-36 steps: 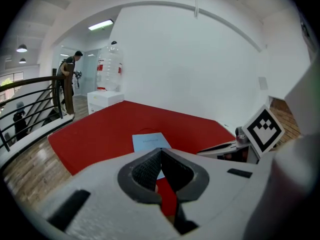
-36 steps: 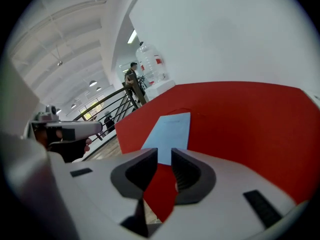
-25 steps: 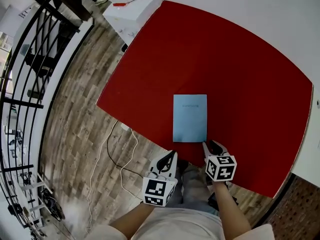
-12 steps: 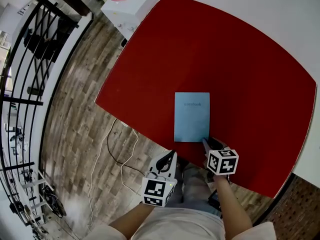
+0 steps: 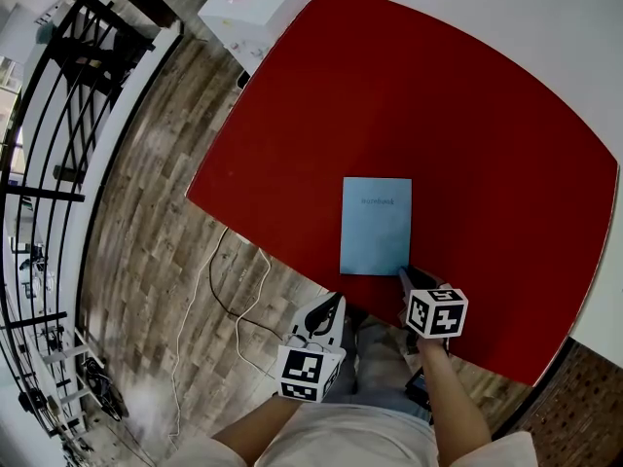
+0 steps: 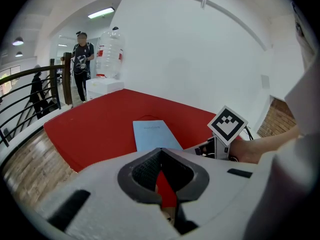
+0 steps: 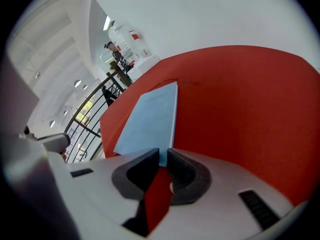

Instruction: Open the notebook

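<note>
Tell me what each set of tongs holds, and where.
Nothing is held. The left tongs are shut and empty; the right tongs stand slightly open at the closed notebook's near right corner.

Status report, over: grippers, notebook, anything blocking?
Left gripper shut, empty, off the table. Right gripper jaws slightly apart at near corner of closed notebook. Nothing in the way.

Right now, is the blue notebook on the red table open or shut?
Shut: the notebook lies flat on the table, with only its blue cover showing and no pages visible.
</note>
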`<state>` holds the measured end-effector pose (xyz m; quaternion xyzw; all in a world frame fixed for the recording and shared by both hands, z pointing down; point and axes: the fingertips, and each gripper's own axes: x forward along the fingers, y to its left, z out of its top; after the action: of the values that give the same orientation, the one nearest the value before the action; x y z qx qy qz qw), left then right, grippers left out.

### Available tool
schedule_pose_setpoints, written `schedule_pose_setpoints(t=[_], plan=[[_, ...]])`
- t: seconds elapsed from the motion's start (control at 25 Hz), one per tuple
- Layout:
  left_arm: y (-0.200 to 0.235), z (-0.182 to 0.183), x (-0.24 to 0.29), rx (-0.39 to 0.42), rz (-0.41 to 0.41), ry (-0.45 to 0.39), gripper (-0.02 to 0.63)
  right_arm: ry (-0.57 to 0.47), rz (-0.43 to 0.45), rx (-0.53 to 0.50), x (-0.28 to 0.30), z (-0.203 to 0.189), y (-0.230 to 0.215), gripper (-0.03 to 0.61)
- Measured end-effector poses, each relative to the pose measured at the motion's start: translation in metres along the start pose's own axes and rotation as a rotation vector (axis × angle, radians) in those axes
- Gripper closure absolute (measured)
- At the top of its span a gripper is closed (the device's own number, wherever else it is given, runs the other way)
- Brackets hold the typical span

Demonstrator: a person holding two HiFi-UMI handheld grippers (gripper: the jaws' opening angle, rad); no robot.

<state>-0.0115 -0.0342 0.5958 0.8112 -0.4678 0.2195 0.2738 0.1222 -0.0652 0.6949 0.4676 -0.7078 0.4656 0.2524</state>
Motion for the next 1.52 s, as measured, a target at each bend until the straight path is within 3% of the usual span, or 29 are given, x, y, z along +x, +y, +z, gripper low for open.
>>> schedule_pose_setpoints(t=[0.88, 1.16, 1.52], plan=[[0.005, -0.003, -0.014, -0.007, 0.015, -0.018, 0.607, -0.143, -0.061, -0.056, -0.036, 0.027, 0.017, 0.563], [0.009, -0.008, -0.025, -0.014, 0.021, -0.036, 0.607, -0.199, -0.044, -0.181, -0.061, 0.039, 0.056, 0.566], [0.028, -0.008, -0.041, -0.039, 0.050, -0.054, 0.607, -0.242, 0.051, -0.282, -0.068, 0.053, 0.126, 0.566]])
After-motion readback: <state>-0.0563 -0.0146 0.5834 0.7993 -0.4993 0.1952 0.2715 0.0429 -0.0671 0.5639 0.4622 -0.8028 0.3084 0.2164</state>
